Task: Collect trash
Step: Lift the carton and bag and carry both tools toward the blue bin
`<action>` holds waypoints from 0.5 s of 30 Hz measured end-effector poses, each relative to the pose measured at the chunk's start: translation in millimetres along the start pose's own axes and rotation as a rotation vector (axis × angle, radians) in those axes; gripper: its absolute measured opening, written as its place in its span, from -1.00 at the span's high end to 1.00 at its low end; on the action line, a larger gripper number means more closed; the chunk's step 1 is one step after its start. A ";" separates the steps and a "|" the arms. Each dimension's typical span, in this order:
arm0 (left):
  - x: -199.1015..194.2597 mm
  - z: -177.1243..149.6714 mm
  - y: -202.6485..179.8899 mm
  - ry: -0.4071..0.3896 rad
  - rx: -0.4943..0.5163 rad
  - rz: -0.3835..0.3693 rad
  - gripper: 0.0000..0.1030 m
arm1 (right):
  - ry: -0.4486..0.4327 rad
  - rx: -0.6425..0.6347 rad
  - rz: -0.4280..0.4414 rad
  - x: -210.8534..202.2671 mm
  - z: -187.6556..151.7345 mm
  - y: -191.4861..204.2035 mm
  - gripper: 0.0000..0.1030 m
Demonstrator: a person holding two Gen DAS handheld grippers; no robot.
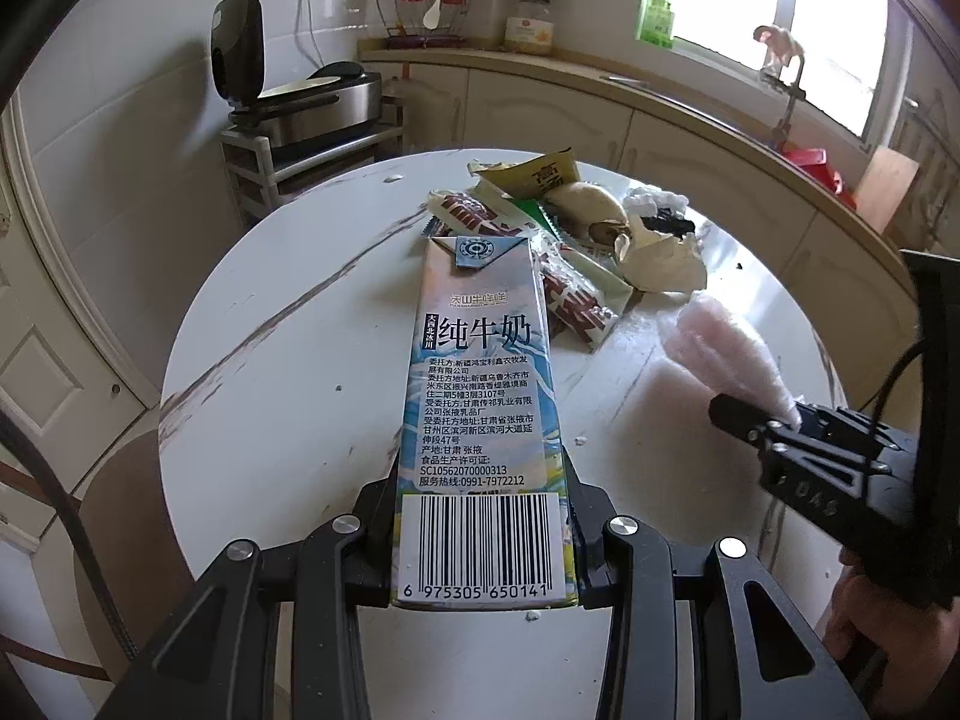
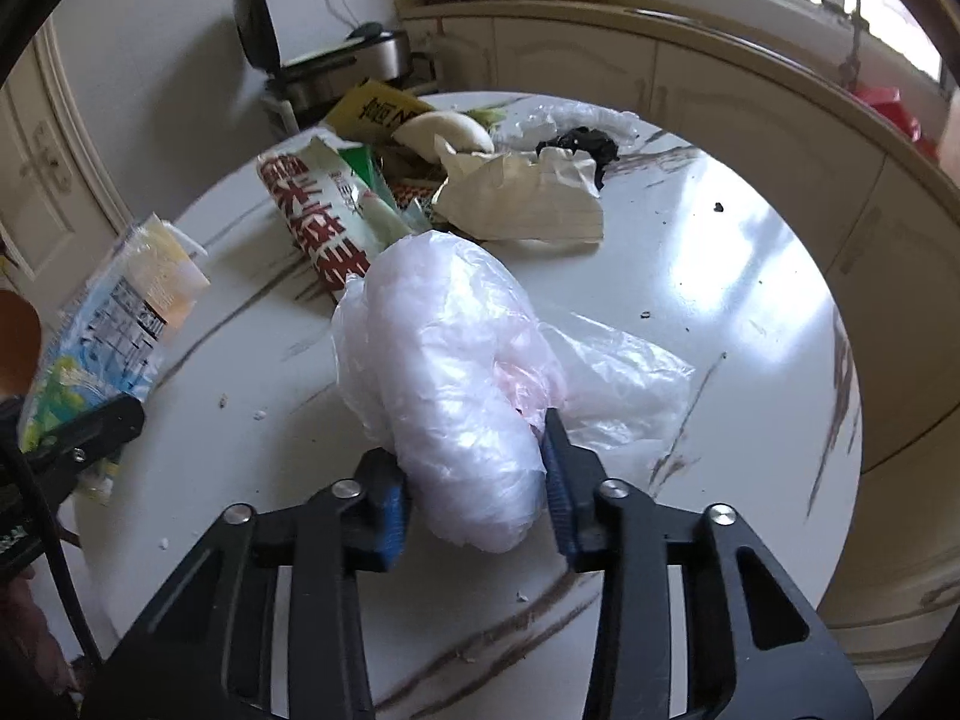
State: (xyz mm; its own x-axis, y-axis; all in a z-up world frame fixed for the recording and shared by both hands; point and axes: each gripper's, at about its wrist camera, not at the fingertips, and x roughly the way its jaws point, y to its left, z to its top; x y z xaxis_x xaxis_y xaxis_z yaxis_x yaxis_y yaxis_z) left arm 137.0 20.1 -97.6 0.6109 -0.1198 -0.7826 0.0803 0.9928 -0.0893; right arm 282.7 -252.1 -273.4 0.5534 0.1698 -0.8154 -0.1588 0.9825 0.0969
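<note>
Left gripper (image 1: pixel 480 516) — jaws clamped on milk carton (image 1: pixel 477 384), held above the tabletop (image 1: pixel 270 360). Right gripper (image 2: pixel 477 480) — jaws pinching a plastic bag (image 2: pixel 456 372). Wrapper pile (image 1: pixel 558 240) sits beyond.

A round white marbled tabletop (image 1: pixel 288 372) stands in a white-tiled kitchen. Cream cabinets (image 1: pixel 540 114) curve beneath a bright window (image 1: pixel 774 30), and a metal rack (image 1: pixel 312 162) stands by the wall.

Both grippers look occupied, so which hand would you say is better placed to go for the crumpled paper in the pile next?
Probably the right. Its gripper holds only a soft plastic bag and the crumpled paper lies just ahead; the left gripper clamps a milk carton blocking its fingers.
</note>
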 end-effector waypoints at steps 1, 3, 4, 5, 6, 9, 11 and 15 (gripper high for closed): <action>0.5 0.3 -1.8 -0.001 0.003 -0.001 0.29 | -0.009 0.016 0.015 -2.8 -1.0 -2.7 0.36; -0.2 0.4 -5.7 -0.002 0.009 -0.005 0.29 | -0.023 0.036 0.033 -8.5 -2.6 -6.7 0.37; -0.7 0.6 -7.9 -0.003 0.014 -0.008 0.29 | -0.030 0.045 0.046 -11.7 -3.4 -8.6 0.37; -1.1 0.9 -10.1 -0.005 0.019 -0.010 0.29 | -0.039 0.053 0.055 -15.2 -3.8 -10.3 0.37; -1.8 0.7 -11.4 -0.006 0.022 -0.013 0.29 | -0.049 0.060 0.058 -19.9 -4.7 -11.8 0.37; -6.0 1.0 -20.5 -0.015 0.040 -0.025 0.28 | -0.077 0.078 0.071 -34.1 -5.9 -15.9 0.37; -10.2 1.5 -29.9 -0.025 0.054 -0.040 0.28 | -0.106 0.090 0.075 -48.0 -7.0 -20.5 0.37; -17.7 -1.1 -50.8 -0.043 0.088 -0.070 0.29 | -0.153 0.109 0.074 -72.3 -8.1 -32.1 0.36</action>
State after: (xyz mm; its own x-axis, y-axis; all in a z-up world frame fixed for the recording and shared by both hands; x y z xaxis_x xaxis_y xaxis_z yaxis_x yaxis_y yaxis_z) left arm 121.2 -28.3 -79.9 0.6341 -0.1910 -0.7493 0.1913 0.9776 -0.0873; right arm 241.1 -296.5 -222.1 0.6628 0.2432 -0.7082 -0.1189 0.9680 0.2211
